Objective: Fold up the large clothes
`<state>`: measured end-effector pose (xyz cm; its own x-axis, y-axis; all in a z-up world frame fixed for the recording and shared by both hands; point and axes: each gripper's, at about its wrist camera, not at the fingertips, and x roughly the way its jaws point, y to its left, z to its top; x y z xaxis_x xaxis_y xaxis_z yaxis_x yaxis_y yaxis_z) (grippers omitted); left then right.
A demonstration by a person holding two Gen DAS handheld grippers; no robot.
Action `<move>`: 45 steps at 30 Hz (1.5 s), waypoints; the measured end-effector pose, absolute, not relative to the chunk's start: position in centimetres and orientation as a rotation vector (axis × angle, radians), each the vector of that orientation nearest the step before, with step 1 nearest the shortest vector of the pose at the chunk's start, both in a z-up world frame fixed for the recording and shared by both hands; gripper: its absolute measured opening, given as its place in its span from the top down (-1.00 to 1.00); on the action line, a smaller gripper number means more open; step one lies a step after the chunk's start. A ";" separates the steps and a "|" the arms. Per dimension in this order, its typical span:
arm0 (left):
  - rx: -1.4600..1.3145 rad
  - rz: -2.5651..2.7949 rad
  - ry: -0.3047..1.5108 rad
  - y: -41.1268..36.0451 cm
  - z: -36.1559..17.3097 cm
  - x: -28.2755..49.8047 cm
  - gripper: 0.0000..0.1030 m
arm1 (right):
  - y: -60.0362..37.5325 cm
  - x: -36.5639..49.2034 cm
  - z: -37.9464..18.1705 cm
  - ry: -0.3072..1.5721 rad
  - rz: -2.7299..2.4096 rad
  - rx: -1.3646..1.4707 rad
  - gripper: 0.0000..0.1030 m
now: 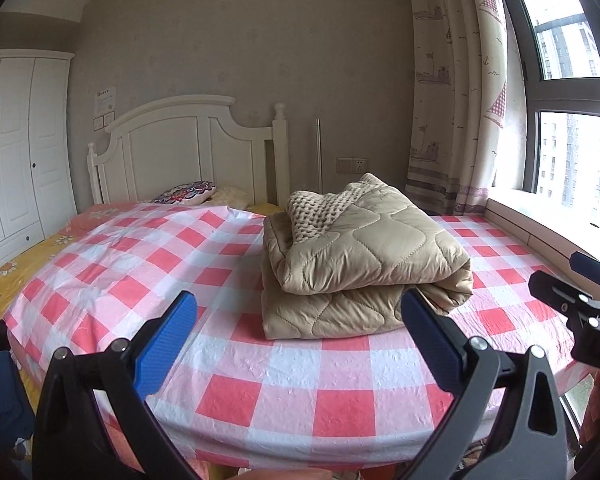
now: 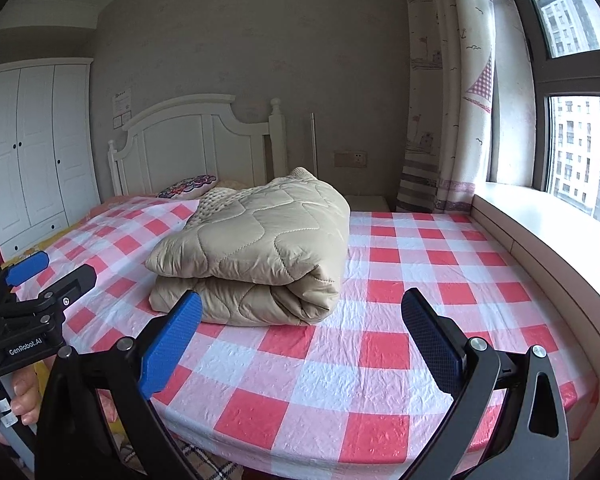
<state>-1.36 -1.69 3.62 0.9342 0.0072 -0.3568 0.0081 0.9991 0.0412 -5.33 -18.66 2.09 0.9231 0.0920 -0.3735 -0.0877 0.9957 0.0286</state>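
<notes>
A beige quilted garment [image 1: 364, 256] lies folded in a thick bundle on the red-and-white checked cloth [image 1: 260, 384] covering the bed; its knitted lining shows at the far end. It also shows in the right wrist view [image 2: 256, 252]. My left gripper [image 1: 300, 316] is open and empty, held back from the bundle's near edge. My right gripper [image 2: 302, 312] is open and empty, just short of the bundle's near right corner. The left gripper also shows in the right wrist view [image 2: 52, 268], and part of the right gripper's body sits at the right edge of the left wrist view.
A white headboard [image 1: 188, 148] and patterned pillow [image 1: 184, 193] are at the far end. A white wardrobe [image 1: 16, 152] stands left. A window ledge [image 2: 540, 240], window and curtain [image 2: 452, 100] run along the right. The checked cloth [image 2: 400, 320] spreads around the bundle.
</notes>
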 end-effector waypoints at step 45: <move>0.045 0.009 0.393 -0.9 2.7 -0.7 -0.96 | -18.0 -4.8 1.2 0.419 0.107 0.025 -0.88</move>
